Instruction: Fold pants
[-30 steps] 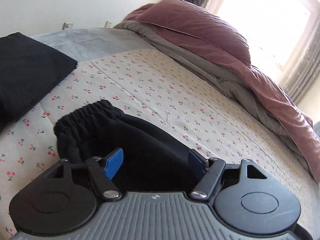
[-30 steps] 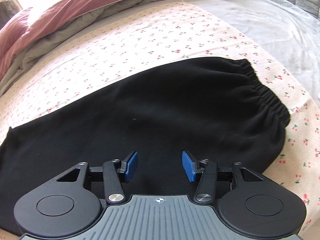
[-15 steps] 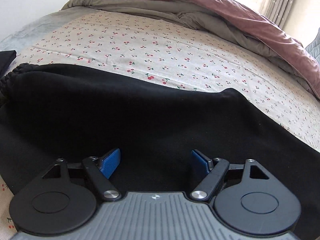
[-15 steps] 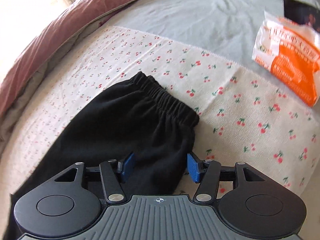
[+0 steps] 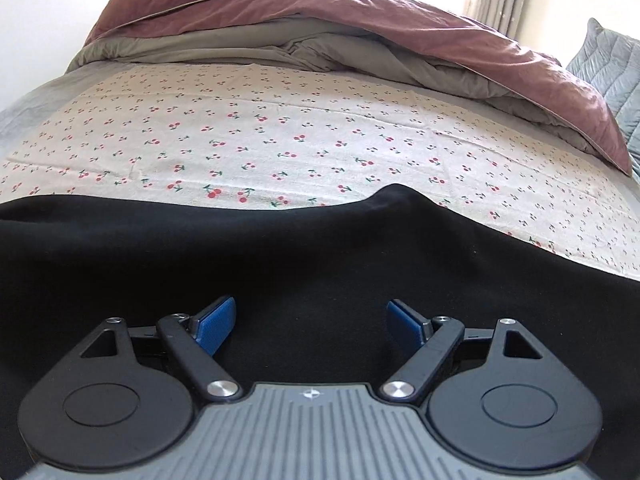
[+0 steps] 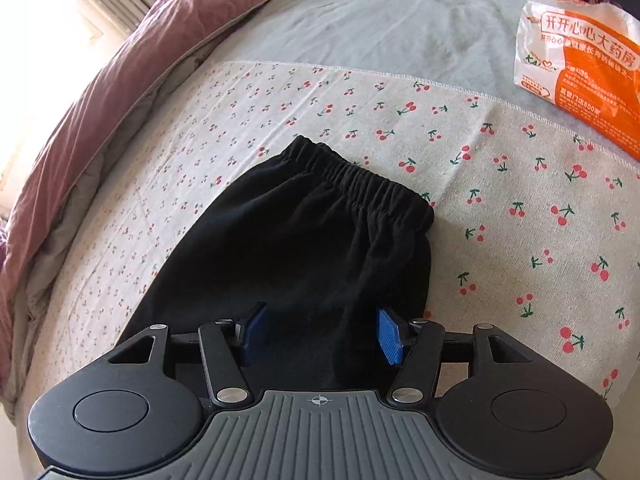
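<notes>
Lying flat on the cherry-print sheet point(image 5: 320, 136), the black pants point(image 5: 320, 264) fill the near half of the left wrist view. The left gripper point(image 5: 310, 320) hovers over the cloth with its blue fingers spread apart, grasping nothing. The right gripper point(image 6: 320, 330) sits near the elastic waistband point(image 6: 360, 178), fingers likewise released with black fabric seen between them. A mauve duvet point(image 5: 400, 24) is bunched along the far side. An orange-and-white packet point(image 6: 580, 64) rests far right on grey bedding point(image 6: 380, 20).
</notes>
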The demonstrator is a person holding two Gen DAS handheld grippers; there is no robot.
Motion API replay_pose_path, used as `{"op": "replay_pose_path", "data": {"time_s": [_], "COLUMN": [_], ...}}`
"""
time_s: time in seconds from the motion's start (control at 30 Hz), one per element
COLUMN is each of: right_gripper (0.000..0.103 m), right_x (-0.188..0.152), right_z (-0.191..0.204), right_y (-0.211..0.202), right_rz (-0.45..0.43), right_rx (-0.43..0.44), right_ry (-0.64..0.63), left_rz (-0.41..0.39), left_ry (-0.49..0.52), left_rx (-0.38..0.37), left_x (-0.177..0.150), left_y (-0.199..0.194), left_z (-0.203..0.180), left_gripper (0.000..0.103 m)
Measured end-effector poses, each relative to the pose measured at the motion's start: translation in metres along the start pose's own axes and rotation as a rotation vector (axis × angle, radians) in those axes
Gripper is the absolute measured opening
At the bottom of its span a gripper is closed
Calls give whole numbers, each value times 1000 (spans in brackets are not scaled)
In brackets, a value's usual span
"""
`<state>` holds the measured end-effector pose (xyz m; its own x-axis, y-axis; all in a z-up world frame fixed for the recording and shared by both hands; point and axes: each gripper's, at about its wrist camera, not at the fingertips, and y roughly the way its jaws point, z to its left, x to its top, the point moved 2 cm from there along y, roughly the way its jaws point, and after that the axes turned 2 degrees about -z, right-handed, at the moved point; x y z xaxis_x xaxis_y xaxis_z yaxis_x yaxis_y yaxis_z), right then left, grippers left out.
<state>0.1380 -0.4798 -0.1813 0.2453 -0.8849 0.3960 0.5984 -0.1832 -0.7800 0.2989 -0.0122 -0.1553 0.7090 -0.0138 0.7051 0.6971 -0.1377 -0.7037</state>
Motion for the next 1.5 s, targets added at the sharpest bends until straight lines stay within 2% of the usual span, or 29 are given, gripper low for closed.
{"op": "replay_pose_path", "data": {"time_s": [0.1, 0.13, 0.3, 0.4, 0.5, 0.53, 0.6, 0.63, 0.7, 0.8, 0.87, 0.93, 1.03, 1.13, 1.23, 1.4, 1.47, 1.5], "right_gripper": [58, 61, 64, 62, 60, 61, 69, 69, 69, 70, 70, 71, 71, 71, 71, 71, 68, 58], "right_x": [0, 0, -1, 5, 10, 12, 16, 18, 22, 21, 19, 20, 18, 17, 19, 22, 22, 23], "right_z": [-7, -7, -5, -15, -35, -41, -47, -49, -57, -74, -77, -70, -67, -70, -72, -53, -51, -50], "right_y": [5, 7, 16, 14, 7, 1, -12, -18, -21, -4, -2, -3, 3, 3, 3, 13, 15, 16], "right_rz": [-25, -33, -76, -77, -66, -89, -164, -198, -219, -149, -151, -156, -101, -106, -127, -131, -142, -144], "right_rx": [-20, -25, -61, -30, 21, -1, -101, -131, -146, -102, -89, -62, 41, 60, 48, 4, -8, 0], "right_ry": [93, 110, 167, 214, 293, 309, 296, 281, 274, 349, 365, 330, 360, 393, 387, 253, 245, 243], "left_rz": [14, 15, 18, 24, 25, 26, 24, 20, 12, 15, 19, 11, 0, -14, -5, 14, 15, 13], "left_ry": [36, 34, -36, -71, -50, -28, 8, 24, 47, 75, 117, 184, 307, 376, 374, 313, 312, 322], "left_rx": [14, 14, 38, 31, 22, 18, 18, 19, 18, -19, -85, -150, -215, -257, -280, -295, -297, -295], "left_x": [-3, -3, 3, 6, 4, 2, -2, -4, -8, -15, -22, -32, -49, -60, -60, -53, -53, -54], "left_y": [8, 9, 12, 10, 8, 8, 8, 8, 6, 1, -6, -13, -21, -28, -28, -23, -23, -23], "left_z": [-3, 0, 18, 21, 11, 6, -2, -5, -12, -24, -38, -56, -84, -103, -104, -96, -96, -98], "left_gripper": [78, 79, 80, 80, 80, 80, 81, 82, 85, 86, 86, 86, 86, 86, 85, 85, 85, 85]}}
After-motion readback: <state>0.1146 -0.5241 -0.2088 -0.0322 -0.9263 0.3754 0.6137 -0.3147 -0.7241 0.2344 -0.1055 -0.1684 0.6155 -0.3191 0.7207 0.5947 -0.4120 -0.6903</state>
